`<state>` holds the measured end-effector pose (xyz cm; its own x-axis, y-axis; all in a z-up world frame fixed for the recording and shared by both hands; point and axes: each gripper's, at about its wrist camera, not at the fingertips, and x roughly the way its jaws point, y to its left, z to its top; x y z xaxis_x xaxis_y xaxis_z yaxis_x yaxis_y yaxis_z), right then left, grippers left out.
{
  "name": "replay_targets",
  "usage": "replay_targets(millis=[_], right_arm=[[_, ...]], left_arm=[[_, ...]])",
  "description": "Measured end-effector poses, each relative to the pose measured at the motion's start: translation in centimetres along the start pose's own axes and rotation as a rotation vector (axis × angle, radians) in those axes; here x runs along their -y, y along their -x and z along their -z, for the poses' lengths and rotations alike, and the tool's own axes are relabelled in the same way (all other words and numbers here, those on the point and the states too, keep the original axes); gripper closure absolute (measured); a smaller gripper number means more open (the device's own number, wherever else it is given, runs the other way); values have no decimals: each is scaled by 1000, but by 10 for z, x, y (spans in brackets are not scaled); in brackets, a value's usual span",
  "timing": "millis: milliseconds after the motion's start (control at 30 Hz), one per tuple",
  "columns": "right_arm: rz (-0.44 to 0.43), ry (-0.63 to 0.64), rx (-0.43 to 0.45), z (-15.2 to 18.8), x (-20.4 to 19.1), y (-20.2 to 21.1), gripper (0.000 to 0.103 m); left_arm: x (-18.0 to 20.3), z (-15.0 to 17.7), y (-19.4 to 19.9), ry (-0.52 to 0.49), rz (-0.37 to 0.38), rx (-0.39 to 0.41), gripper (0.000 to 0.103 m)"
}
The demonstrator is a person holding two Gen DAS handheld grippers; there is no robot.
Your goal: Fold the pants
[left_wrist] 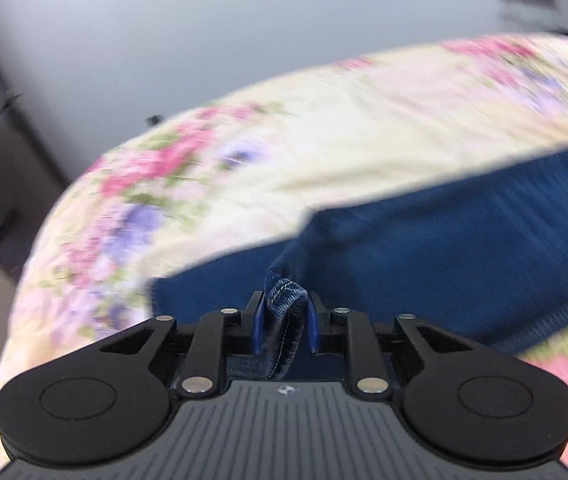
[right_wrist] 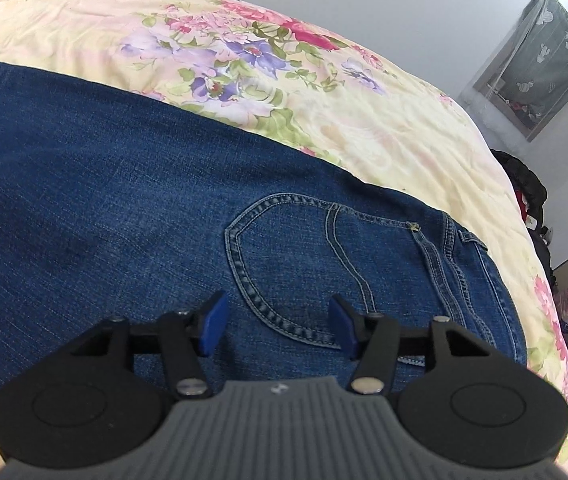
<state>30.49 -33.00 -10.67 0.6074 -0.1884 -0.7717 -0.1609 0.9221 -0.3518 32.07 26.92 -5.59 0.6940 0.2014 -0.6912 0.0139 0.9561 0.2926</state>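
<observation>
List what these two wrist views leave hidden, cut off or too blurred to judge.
- Left wrist view: motion blur smears the floral bedspread and most of the jeans; only the hem fold pinched in the left gripper is sharp.
- Right wrist view: the jeans run off the left edge, and the right gripper body covers their near part.
- Neither view shows the other gripper or the whole garment.

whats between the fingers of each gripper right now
In the left wrist view, a bunched hem of the jeans sits pinched between the left gripper fingers. In the right wrist view, the right gripper fingers stand apart, only flat denim showing behind the gap.
</observation>
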Motion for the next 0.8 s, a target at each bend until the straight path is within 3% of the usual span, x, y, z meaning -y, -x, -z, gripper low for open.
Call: replay_targets(millis=[67, 100, 133, 200, 400, 633, 800], right_arm=[[9, 5, -2, -3, -2, -2, 51], [13, 6, -2, -4, -3, -2, 51], [17, 6, -3, -4, -4, -2, 51], [24, 8, -2, -4, -5, -1, 51], [51, -44, 31, 4, -4, 13, 51], [26, -109, 65, 19, -15, 44, 51], [-9, -126, 72, 30, -26, 64, 52]], left_arm=[[-31, -13, -8, 103, -67, 2, 73], [-44, -17, -11, 158, -89, 6, 66], [-59, -20, -14, 221, -96, 6, 51], [-82, -17, -14, 326, -86, 15, 39], [-102, 29, -2, 487, 12, -50, 41], [-122, 106, -12, 873, 179, -124, 51], [-134, 136, -30, 1132, 276, -62, 54]])
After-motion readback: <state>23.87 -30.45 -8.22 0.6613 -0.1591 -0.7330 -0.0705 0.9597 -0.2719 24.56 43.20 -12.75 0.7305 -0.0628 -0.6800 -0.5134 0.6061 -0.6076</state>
